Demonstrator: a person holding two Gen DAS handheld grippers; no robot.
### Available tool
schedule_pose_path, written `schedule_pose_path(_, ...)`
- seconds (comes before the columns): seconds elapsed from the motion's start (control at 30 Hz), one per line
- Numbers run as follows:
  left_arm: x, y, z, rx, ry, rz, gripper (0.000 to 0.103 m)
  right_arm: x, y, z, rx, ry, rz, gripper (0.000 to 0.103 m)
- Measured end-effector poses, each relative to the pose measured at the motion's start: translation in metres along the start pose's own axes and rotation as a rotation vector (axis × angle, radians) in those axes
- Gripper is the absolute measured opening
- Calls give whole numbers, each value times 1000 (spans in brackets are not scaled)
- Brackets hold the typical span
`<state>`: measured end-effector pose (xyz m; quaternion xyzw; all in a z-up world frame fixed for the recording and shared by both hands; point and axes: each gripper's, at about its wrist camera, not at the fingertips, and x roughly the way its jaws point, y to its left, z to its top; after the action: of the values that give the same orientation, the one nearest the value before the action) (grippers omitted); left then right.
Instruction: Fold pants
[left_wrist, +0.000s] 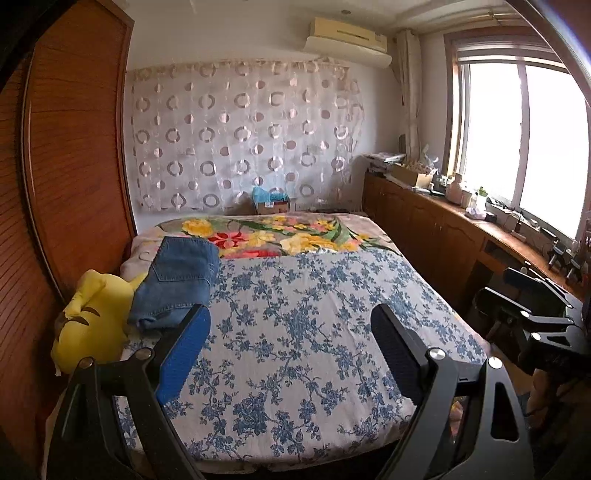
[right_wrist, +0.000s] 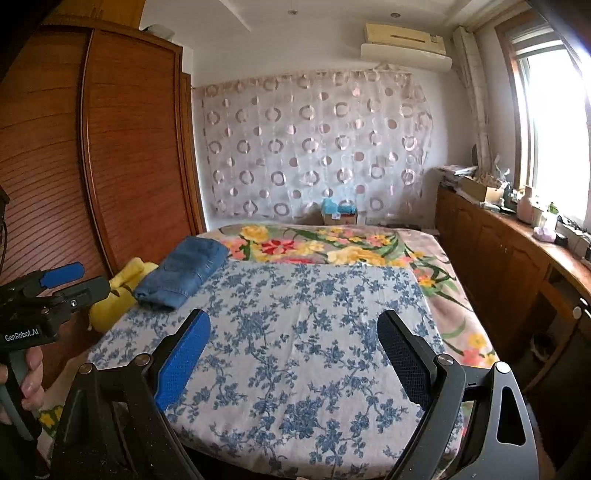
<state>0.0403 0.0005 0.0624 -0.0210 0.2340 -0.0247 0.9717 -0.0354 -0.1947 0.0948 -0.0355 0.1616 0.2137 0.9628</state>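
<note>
Folded jeans (left_wrist: 177, 280) lie at bed's (left_wrist: 295, 332) left edge, touching yellow plush (left_wrist: 92, 325). Left claw (left_wrist: 291, 354) and right claw (right_wrist: 295, 358) both released, empty (left body reads "GenRobot.AI").

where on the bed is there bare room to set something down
The blue-flowered white sheet lies bare from the near edge up to the bright floral blanket, itself bare toward the patterned curtain. The left side is crowded: folded blue denim pants beside a yellow plush toy. Both the left gripper and right gripper are open, empty.
</note>
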Motion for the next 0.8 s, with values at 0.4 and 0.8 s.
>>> schedule_pose_path(0.4,-21,1,8,-2,-47,20,89,3,0,-4,8,-61,-8,93)
schedule_pose_path(0.8,-25,11,3,-25,-49,55,89,12,-2,-13,13,-79,-27,93)
